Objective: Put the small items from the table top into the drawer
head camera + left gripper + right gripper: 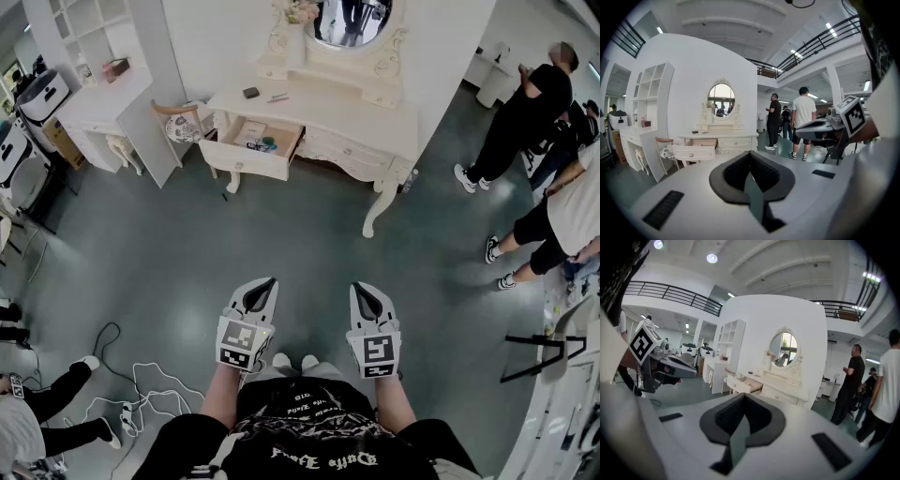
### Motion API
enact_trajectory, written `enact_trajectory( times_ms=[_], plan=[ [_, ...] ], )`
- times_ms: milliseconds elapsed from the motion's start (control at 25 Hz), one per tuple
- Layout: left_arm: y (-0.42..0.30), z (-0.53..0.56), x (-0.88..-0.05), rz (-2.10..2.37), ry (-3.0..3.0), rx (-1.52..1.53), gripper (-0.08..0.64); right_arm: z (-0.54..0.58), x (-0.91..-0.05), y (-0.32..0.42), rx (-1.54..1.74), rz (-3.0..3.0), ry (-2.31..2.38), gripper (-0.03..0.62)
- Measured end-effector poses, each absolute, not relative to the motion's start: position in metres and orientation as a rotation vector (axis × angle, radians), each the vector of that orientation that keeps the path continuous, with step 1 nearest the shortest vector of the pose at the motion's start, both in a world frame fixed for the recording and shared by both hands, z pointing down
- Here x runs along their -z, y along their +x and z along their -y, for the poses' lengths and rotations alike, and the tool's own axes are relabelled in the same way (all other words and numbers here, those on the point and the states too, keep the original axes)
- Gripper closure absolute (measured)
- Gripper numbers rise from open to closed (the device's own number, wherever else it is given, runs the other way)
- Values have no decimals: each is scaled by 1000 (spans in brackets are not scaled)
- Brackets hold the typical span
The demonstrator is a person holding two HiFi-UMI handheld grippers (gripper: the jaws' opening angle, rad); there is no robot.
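Across the upper middle of the head view stood a white dressing table [342,117], well apart from both grippers, with its oval mirror [349,21] cut off by the top edge of the frame. Two small items lay on the table top, too small to identify: a dark blocky item [250,92] and, just beside it on the right, a thin pale item [277,97] whose long axis ran roughly left to right along the top. The drawer [246,159] at the table's left end stood open, projecting toward the bottom of the frame, its long axis parallel to the table's front edge. Something pale and something teal lay inside it, but their shapes could not be made out. In both gripper views the table-top items were mere specks.

At the bottom centre the left gripper [269,280] and the right gripper [357,286] were side by side over the grey floor [169,253], both pointing up the frame toward the table. The left gripper view showed its jaws pressed together with nothing between them, and the right gripper view showed the same. Several people [525,112] stood at the right edge, partly cropped.
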State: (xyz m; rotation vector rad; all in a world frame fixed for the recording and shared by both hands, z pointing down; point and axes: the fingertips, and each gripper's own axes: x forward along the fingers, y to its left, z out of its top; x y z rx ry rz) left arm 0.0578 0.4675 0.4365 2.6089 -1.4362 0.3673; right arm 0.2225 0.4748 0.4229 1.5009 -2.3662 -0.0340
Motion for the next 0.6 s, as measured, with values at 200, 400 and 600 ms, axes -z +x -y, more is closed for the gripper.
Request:
enact_trajectory(
  times_ms=[200, 400, 600],
  plan=[
    [47, -464, -436, 1438, 2616, -362, 545, -472, -425, 214, 28, 2337, 1525, 583],
    [31, -461, -437, 1450, 2611, -342, 545, -469, -430, 202, 4, 2340, 1527, 583],
    [22, -454, -439, 1468, 2604, -345, 545, -462, -430, 191, 13, 2342, 1517, 581]
  ],
)
